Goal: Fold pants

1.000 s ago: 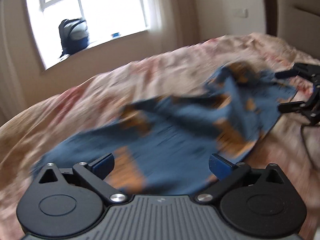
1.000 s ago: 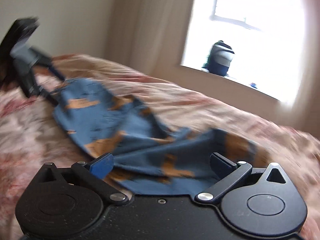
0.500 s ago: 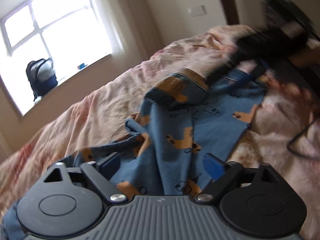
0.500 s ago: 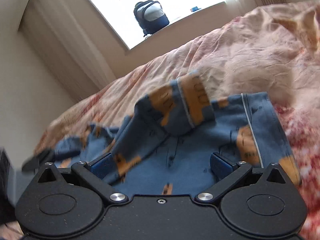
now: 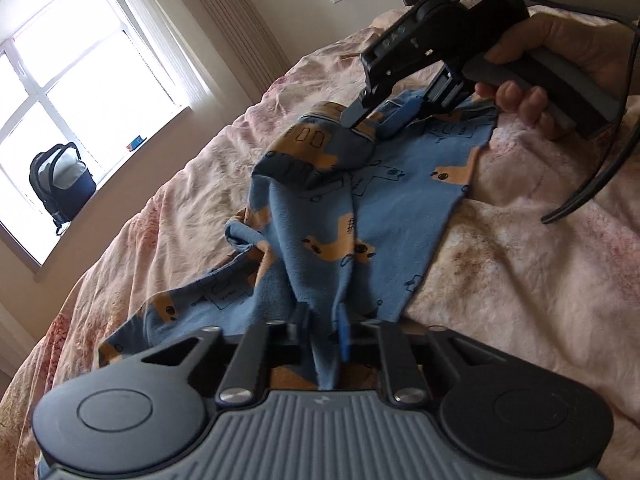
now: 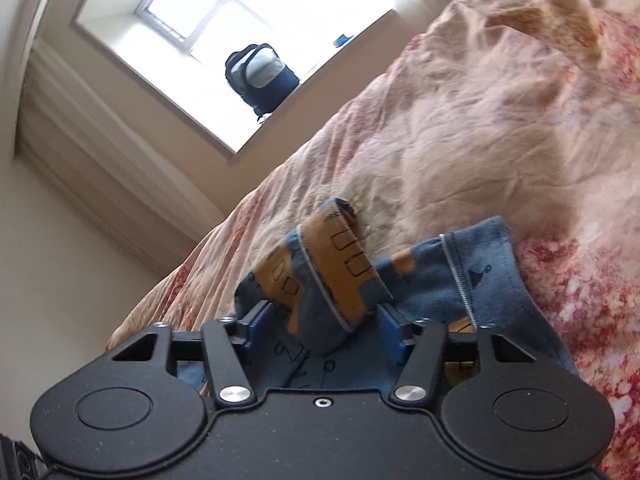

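Gripping blue pants (image 5: 360, 216) at both ends on bed (image 5: 520, 280).
Left gripper (image 5: 322, 328) just closed — clamped on a fabric ridge; right gripper (image 6: 320, 320) closing around cuff, contact unclear.

i see blue pants (image 5: 320, 248) printed with orange vehicles, a pink-and-cream mottled bedspread (image 5: 520, 272), and a navy-and-grey backpack (image 5: 60, 184).

Both wrist views close, sharing pants (image 5: 328, 240)

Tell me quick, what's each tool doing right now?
Left tool: shut on the pants.
Right tool: jaws just closing, cuff between them, grip unclear.
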`<state>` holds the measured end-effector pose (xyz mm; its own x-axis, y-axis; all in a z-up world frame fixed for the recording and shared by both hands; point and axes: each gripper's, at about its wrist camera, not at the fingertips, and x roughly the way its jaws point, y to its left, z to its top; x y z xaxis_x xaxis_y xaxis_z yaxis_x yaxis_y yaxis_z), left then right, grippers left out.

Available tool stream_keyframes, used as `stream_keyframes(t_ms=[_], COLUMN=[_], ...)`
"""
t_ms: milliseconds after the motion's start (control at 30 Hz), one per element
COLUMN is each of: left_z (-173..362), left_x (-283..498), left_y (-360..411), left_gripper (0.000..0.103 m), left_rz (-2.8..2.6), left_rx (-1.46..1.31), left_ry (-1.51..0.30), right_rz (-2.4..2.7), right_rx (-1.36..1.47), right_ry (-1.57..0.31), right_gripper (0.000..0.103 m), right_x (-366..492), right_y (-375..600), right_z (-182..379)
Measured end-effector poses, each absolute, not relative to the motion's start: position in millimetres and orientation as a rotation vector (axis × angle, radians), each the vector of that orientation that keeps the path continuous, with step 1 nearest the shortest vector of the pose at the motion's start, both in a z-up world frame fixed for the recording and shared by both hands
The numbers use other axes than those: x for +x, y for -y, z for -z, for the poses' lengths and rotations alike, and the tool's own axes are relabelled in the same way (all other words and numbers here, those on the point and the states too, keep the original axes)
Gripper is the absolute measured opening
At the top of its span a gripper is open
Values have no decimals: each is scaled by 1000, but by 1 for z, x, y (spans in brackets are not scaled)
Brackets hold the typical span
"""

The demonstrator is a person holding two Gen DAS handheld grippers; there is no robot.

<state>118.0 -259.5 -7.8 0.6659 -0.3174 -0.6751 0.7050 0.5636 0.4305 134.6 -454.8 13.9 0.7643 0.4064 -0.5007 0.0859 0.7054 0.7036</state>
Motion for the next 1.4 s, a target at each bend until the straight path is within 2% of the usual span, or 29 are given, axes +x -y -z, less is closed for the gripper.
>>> stream_keyframes(t_ms=[67, 100, 167, 233, 433, 500, 600, 633, 867, 1000, 1400], left_z=[6, 5, 3, 0, -14, -15, -16, -17, -24, -24, 4], left_x=[118, 119, 122, 126, 146, 148, 148, 147, 140, 130, 118], left_y=[259, 258, 255, 252, 238, 236, 237, 238, 240, 245, 250], left_gripper=[5, 4, 3, 3, 3, 3, 3, 3, 3, 3, 3], left_rz=[642, 638, 630, 624, 587, 576, 572, 573, 602, 652, 687], left_rx=[731, 718, 691, 649, 502, 494, 508, 509, 469, 512, 588], left_ry=[-579, -581, -591, -607, -666, -674, -663, -657, -627, -611, -646], right_rz=[-169, -158, -147, -134, -126, -108, -92, -84, -93, -65, 30], right_rx=[794, 804, 824, 807, 764, 757, 786, 773, 674, 653, 620], right_ry=[-697, -700, -696, -687, -685, -677, -667, -648, -493, -477, -607], right_gripper=[42, 41, 42, 47, 44, 36, 5, 3, 0, 0, 0], right_x=[134, 132, 125, 114, 127, 134, 136, 134, 109, 74, 21], right_y=[456, 457, 457, 456, 449, 448, 451, 452, 476, 491, 497], right_z=[-12, -11, -12, -14, -8, -6, -4, -7, -50, -62, -19])
